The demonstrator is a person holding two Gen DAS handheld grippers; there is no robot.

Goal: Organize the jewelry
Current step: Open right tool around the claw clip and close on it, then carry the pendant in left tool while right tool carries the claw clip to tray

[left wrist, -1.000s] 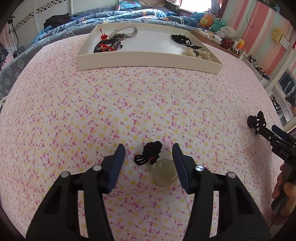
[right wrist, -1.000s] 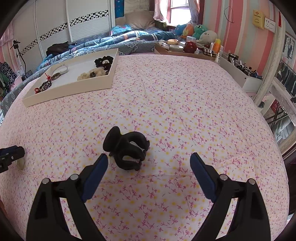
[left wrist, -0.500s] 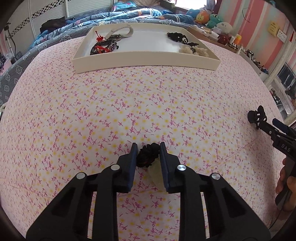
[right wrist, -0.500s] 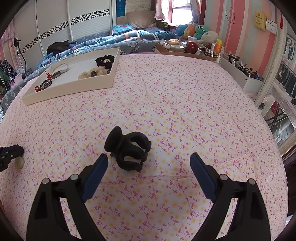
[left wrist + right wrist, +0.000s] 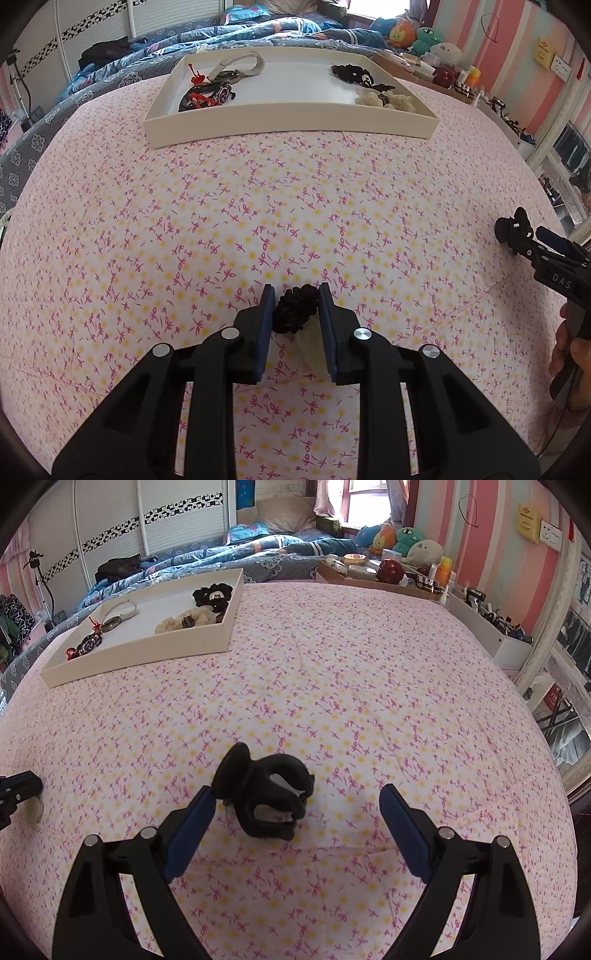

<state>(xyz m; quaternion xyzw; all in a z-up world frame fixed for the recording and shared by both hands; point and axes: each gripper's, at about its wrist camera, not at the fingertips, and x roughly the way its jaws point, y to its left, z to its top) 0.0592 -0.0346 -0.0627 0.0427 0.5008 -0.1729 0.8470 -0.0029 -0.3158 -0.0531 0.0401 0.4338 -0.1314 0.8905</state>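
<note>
The left gripper [image 5: 296,295] has its jaws clamped on the black knotted cord [image 5: 295,308] of a pale jade pendant [image 5: 313,347], just above the floral bedspread [image 5: 295,206]; a second ago they stood wide apart. The right gripper's [image 5: 295,805] jaws remain spread around the black hair claw [image 5: 266,794], which lies nearer the left one.

A pink floral bedspread [image 5: 351,686] carries a white tray [image 5: 147,648] and a black hair claw [image 5: 267,794].

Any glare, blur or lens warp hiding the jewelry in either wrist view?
Left wrist view: sharp, soft daylight, strong fisheye bowing of the tray; black cord piece is clear in the left gripper. Right wrist view: window blown out, black clip still crisp.
</note>
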